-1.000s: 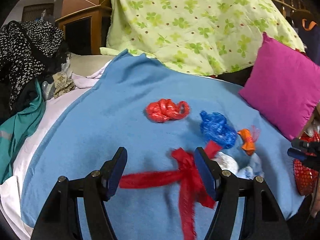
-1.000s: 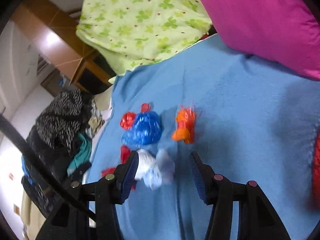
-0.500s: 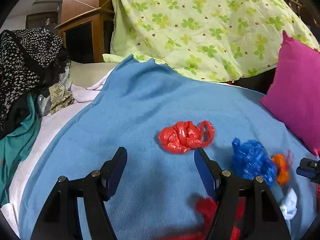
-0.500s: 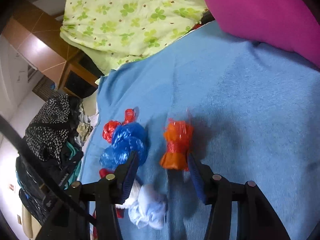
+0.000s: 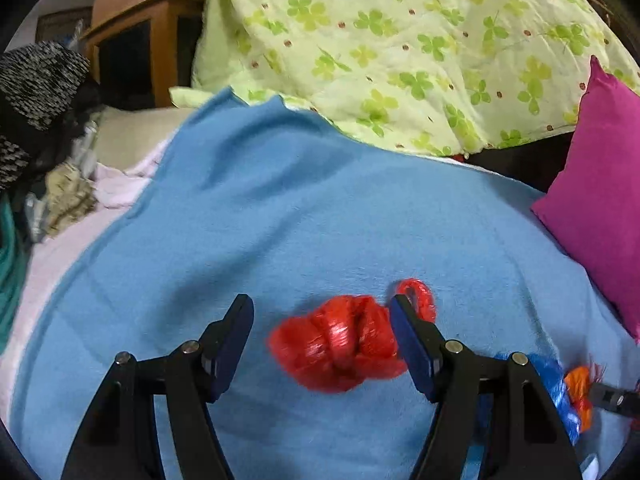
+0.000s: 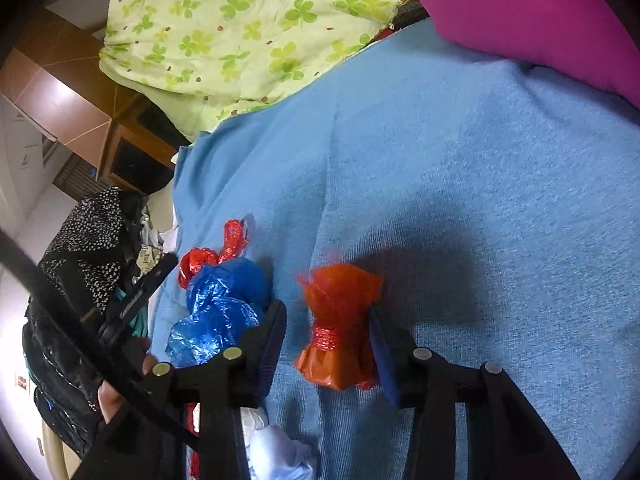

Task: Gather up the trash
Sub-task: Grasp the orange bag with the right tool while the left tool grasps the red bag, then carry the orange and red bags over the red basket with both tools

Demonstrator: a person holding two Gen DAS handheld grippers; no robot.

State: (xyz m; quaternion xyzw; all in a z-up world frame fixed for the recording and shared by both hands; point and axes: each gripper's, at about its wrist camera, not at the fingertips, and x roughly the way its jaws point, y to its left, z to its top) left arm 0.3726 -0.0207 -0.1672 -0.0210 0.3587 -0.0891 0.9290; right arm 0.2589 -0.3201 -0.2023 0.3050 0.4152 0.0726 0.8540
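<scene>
Left wrist view: the left gripper (image 5: 322,336) reaches forward low over the blue fleece blanket (image 5: 280,216) on the bed, its fingers (image 5: 236,340) spread and unclenched to either side of the crumpled red plastic bag with a loop handle (image 5: 340,350). That bag lies between the pads, nearer the right one, its loop just beyond the right fingertip; this straddling pose appears chosen so that one closing stroke would trap the bag. Rightward along the blanket's near edge, a crumpled blue plastic bag (image 5: 556,384) and part of a knotted orange plastic bag (image 5: 580,392) show. A clover-print green quilt (image 5: 400,48) and a magenta pillow (image 5: 600,208) bound the blanket's far side.

Right wrist view: the blue bag (image 6: 224,304) sits just left of the right gripper (image 6: 328,344), with the red bag (image 6: 200,262) behind it and a white crumpled wad (image 6: 276,456) under the left finger. The right gripper is angled down at the blanket, fingers (image 6: 270,344) released around the orange bag (image 6: 340,324); the right pad touches it, the left stands just apart, so the grasp is judged not yet made.
</scene>
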